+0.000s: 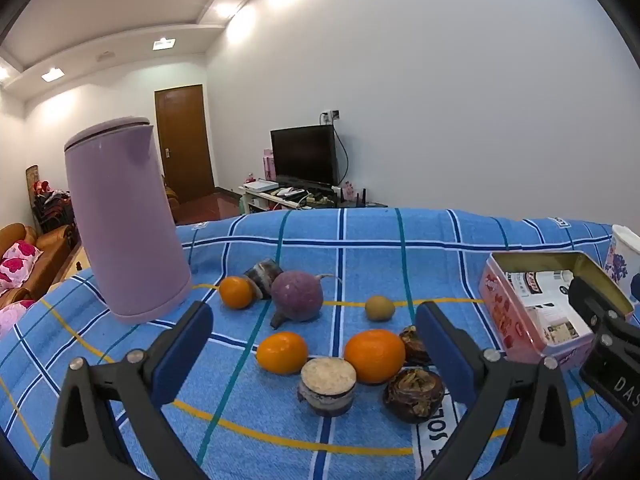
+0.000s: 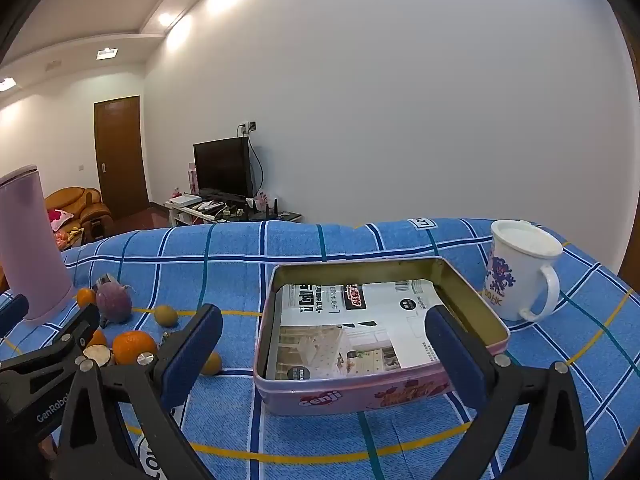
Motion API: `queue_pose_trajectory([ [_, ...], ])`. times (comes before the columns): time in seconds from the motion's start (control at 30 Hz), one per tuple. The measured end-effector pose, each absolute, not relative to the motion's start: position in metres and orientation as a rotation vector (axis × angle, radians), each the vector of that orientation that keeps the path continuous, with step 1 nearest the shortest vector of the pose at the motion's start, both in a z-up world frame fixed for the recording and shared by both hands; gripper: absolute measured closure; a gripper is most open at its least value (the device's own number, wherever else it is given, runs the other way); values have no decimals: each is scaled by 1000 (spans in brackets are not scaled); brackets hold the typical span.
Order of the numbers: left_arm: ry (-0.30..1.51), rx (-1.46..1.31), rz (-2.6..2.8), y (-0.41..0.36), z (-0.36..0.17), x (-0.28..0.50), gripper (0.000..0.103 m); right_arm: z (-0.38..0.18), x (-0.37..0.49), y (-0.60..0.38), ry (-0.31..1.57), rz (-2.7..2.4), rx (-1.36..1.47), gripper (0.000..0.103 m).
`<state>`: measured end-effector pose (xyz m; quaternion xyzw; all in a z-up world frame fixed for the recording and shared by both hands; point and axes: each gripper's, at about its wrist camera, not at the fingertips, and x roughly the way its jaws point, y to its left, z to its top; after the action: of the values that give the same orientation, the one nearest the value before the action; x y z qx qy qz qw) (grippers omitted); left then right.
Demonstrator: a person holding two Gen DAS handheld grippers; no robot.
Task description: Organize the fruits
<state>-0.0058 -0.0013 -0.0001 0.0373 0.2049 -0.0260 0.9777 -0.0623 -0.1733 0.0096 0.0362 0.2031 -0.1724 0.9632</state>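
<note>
White walls, a brown door (image 1: 183, 142) and a dark television (image 1: 306, 156) fill the background; in front of me a blue checked cloth (image 1: 360, 248) covers the table. From the left wrist I see my left gripper (image 1: 314, 330) with its fingers spread wide and nothing between the pads, hovering above the fruit cluster. Below it lie three oranges: one near the back (image 1: 237, 292), one at centre left (image 1: 282, 353) and the largest (image 1: 375, 356) just right of it. A round purple root vegetable (image 1: 297, 296) sits behind them, a small brownish fruit (image 1: 380, 308) to its right. A cut purple-skinned piece with a pale face (image 1: 328, 386) stands in front, touching or nearly touching the largest orange, and two dark wrinkled fruits (image 1: 414, 394) lie to the right. A lilac kettle (image 1: 124, 220) stands at the left.

My right gripper (image 2: 324, 344) is likewise wide open and empty, hanging over the near edge of a pink tin box (image 2: 360, 394) lined with printed paper (image 2: 352, 328); no fruit is in it. A white mug (image 2: 520, 272) with a blue pattern stands just beyond the tin's right corner.
</note>
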Motion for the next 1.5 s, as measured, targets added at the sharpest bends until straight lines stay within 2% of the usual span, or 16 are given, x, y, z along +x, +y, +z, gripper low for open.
queue_pose_trajectory([
  [1.5,438,63,-52,4,-2,-2,0,10,-61,-175,415,-334,88,1],
])
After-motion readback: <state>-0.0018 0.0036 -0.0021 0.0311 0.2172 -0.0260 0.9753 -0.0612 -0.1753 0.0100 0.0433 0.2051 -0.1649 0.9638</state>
